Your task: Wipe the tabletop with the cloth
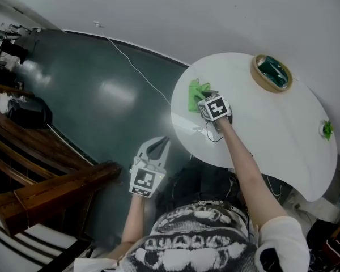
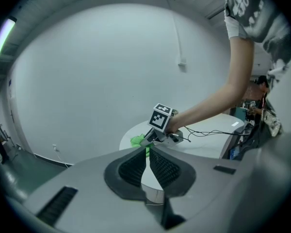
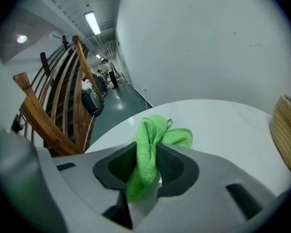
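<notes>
A bright green cloth lies bunched at the left edge of the round white table. My right gripper is shut on it. In the right gripper view the cloth is pinched between the jaws of my right gripper, and its free end spills forward onto the table. My left gripper hangs off the table over the dark floor, to the left of the table's near edge. Its jaws meet at the tips with nothing between them. From there I see the cloth beside the right gripper.
A round woven basket with something dark green inside stands at the table's far side. A small green object sits near the right rim. A thin black cable lies by my right hand. Wooden stair rails run along the left.
</notes>
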A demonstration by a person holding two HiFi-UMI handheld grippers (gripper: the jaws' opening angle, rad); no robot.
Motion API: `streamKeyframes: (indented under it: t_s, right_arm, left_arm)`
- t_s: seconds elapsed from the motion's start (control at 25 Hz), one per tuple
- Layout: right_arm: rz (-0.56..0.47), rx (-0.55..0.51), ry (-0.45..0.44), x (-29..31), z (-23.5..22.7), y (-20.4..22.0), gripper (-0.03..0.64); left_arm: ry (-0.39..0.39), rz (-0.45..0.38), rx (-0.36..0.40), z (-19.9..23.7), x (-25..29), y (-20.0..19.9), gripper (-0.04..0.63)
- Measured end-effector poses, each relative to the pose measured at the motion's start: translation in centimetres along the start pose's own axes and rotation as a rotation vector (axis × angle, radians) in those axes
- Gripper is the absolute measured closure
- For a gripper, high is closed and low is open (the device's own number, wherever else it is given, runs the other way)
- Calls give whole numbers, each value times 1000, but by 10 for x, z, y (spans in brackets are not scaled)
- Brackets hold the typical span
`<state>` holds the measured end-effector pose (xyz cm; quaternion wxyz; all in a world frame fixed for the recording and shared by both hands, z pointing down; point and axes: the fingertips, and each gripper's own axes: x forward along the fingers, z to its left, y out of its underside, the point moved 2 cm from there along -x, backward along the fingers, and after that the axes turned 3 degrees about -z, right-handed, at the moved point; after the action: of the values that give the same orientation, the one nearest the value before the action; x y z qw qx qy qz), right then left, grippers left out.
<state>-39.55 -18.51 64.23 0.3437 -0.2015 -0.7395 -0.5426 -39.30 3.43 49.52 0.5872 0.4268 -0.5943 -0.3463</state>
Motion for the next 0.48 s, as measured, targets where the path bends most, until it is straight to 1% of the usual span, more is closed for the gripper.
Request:
streamKeyframes:
  t_s: [0.08, 0.24, 0.48]
  right_arm:
    - [-12, 22, -5, -4, -6, 5, 494]
    - [-4, 31, 26, -18, -27, 16, 494]
    - [-14, 85, 74, -56, -66, 45, 494]
  left_arm:
    - [15, -4, 8, -1, 5, -2, 572]
    - [53, -16, 29, -9, 23, -13, 572]
    - [134, -35, 74, -38, 54, -35, 572]
